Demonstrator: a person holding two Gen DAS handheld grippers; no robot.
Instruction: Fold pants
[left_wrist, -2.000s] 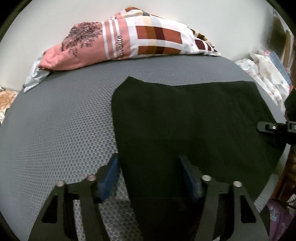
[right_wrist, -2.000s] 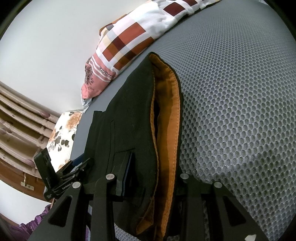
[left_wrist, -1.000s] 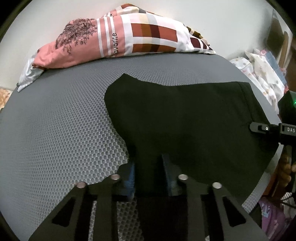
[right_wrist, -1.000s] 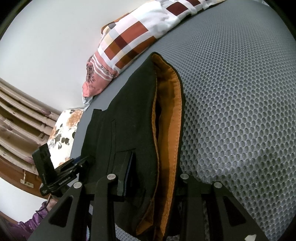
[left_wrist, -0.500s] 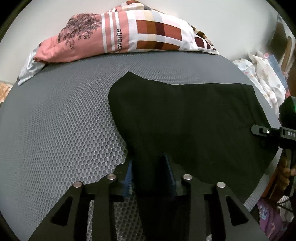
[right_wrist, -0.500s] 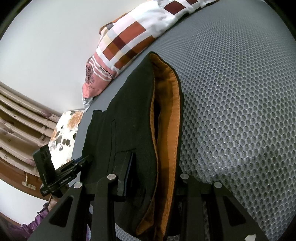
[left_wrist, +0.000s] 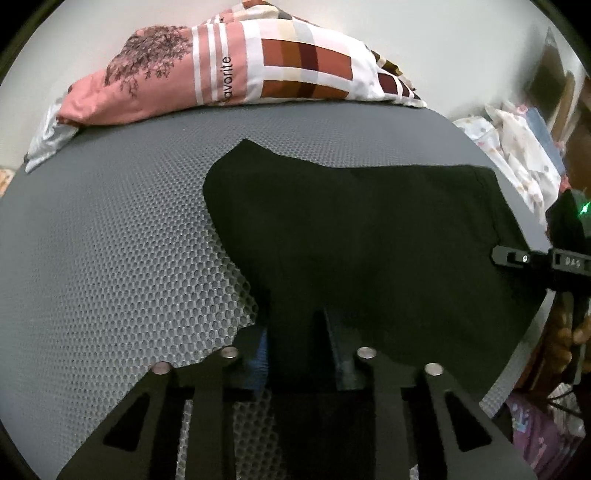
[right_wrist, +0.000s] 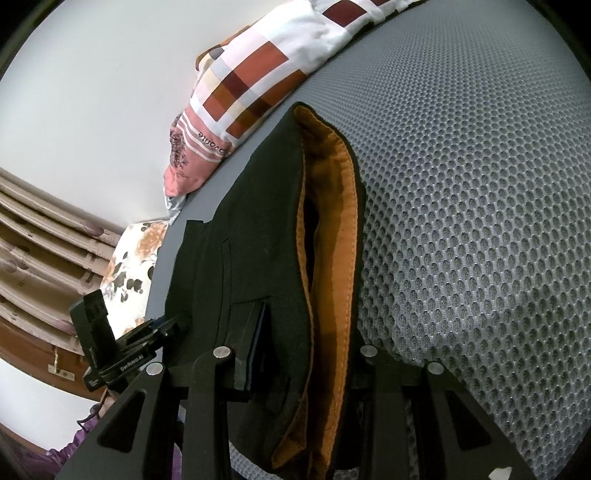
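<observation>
You've got one pair of black pants (left_wrist: 369, 236) spread across the middle of the grey mesh mattress (left_wrist: 110, 258), and both tools are on it. Your left gripper (left_wrist: 295, 332), bottom centre of its view, has its two fingers pinched onto a bunched fold of the near edge. Your right gripper (right_wrist: 295, 354), bottom centre of its own view, clamps the waistband, orange lining (right_wrist: 340, 229) showing. One patchwork pillow (left_wrist: 236, 70) lies along the top of the frame by the wall.
</observation>
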